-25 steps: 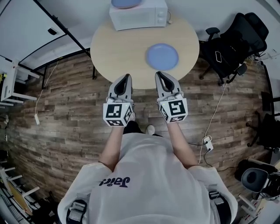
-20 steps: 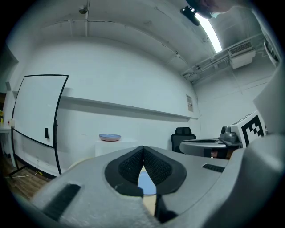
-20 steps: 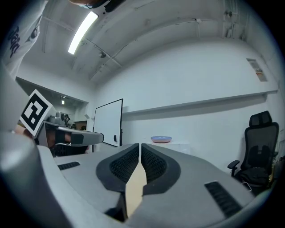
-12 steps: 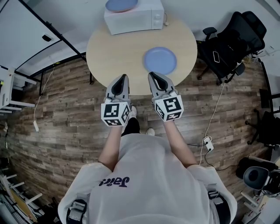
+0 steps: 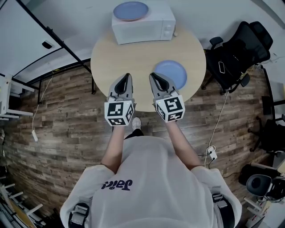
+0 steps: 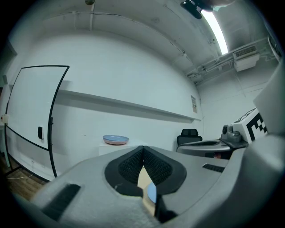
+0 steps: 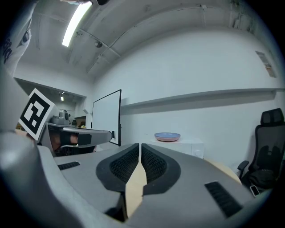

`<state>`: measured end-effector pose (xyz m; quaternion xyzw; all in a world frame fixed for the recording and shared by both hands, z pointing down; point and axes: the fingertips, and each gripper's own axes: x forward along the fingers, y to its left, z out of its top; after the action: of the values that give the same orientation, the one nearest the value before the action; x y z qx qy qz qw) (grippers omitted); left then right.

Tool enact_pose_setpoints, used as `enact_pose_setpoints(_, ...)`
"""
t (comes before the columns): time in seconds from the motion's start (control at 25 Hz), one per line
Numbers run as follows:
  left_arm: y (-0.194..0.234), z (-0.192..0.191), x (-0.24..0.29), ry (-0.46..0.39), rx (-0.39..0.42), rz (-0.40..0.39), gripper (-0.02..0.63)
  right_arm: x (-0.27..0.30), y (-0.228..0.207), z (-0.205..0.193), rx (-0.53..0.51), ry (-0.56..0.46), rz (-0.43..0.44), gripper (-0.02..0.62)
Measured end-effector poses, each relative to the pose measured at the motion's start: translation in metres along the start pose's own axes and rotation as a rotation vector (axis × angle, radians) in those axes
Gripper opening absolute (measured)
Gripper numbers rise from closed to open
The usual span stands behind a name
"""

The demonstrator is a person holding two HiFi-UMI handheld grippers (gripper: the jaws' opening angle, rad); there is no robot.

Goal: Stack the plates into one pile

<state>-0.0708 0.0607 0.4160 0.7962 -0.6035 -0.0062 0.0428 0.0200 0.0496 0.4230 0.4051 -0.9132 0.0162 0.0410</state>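
Note:
A blue plate (image 5: 171, 73) lies flat on the round wooden table (image 5: 129, 60), right of centre. A second blue plate (image 5: 130, 10) sits on top of the white microwave (image 5: 143, 26) at the table's far side; the left gripper view shows this plate (image 6: 116, 140) and the right gripper view shows it (image 7: 167, 136) too. My left gripper (image 5: 127, 79) is shut and empty over the table's near edge. My right gripper (image 5: 153, 76) is also shut and empty, its tip just left of the plate on the table.
A black office chair (image 5: 238, 49) stands right of the table. A whiteboard frame (image 5: 49, 38) stands at the left on the wooden floor (image 5: 58, 129). A cable and plug (image 5: 211, 149) lie on the floor at the right.
Both grippers have moved forward from the floor side to over the table's near edge, side by side. The jaws stayed shut. The plates have not moved.

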Motion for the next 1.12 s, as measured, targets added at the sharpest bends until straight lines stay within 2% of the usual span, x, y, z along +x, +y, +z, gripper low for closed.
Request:
enact_pose_setpoints(0.36, 0.093, 0.012, 0.058, 0.024, -0.063, -0.057, 0.014, 0.099, -0.015, 0.020, -0.032, 0.038, -0.059, 0.026)
enact_pose_setpoints(0.64, 0.156, 0.023, 0.100, 0.059, -0.065, -0.064, 0.014, 0.153, -0.052, 0.022, -0.042, 0.092, -0.117, 0.026)
enact_pose_setpoints(0.88, 0.176, 0.032, 0.158, 0.070, -0.056, -0.065, 0.015, 0.192, -0.096, 0.021, -0.045, 0.109, -0.113, 0.026)
enact_pose_setpoints(1.12, 0.194, 0.029, 0.222, 0.118, -0.073, -0.017, 0.015, 0.243, -0.150, 0.021, -0.065, 0.141, -0.090, 0.026)
